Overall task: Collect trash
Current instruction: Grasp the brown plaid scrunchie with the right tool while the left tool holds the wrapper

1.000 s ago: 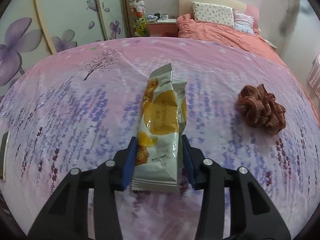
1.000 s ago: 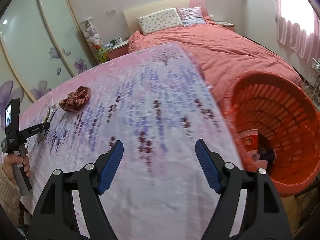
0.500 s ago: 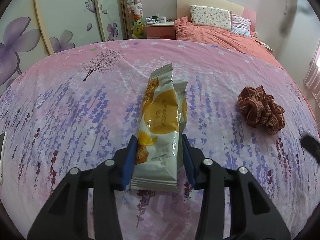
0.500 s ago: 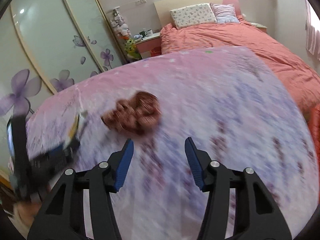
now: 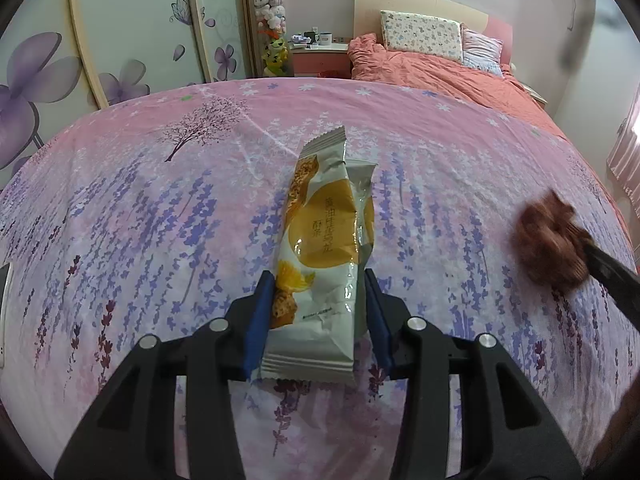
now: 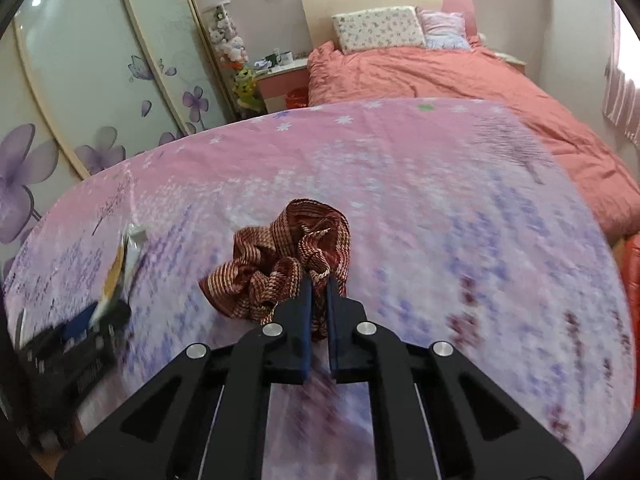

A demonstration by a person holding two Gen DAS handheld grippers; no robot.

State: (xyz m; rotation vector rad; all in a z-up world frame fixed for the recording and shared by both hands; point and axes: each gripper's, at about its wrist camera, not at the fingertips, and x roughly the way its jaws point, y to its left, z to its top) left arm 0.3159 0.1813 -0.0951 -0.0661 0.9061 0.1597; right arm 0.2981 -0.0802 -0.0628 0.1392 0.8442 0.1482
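On the pink lavender-print cloth (image 5: 120,220), the left gripper (image 5: 318,300) pinches a snack wrapper (image 5: 326,248) — its blue pads press the packet's lower sides, one on each edge, and the packet's crimped top end points away from the camera, toward the far edge of the cloth. The wrapper is white and yellow with printed characters; its bottom seal sits between the black finger arms. To the right of the wrapper, well apart from it, a crumpled reddish-brown cloth scrap (image 5: 548,240) appears blurred, with the dark tip of the right gripper touching its right side.

In the right wrist view, the right gripper (image 6: 318,284) has just been closing, and its pads now stand almost together, clamped on a fold of the woven scrap (image 6: 280,264) — a red-and-cream checked fabric bunched into loops that rise ahead of the fingertips. To the left of the scrap, the left gripper (image 6: 108,300) shows blurred, the wrapper (image 6: 118,264) standing edge-on in it. Whether the scrap rests on the lavender cloth or is raised off it cannot be told.

Beyond the far edge of the lavender cloth lies a bed with a coral quilt (image 6: 440,76) and a floral pillow (image 6: 378,28). Left of the bed stands a small pink nightstand (image 6: 280,76), then sliding doors (image 6: 100,80) with purple flowers.
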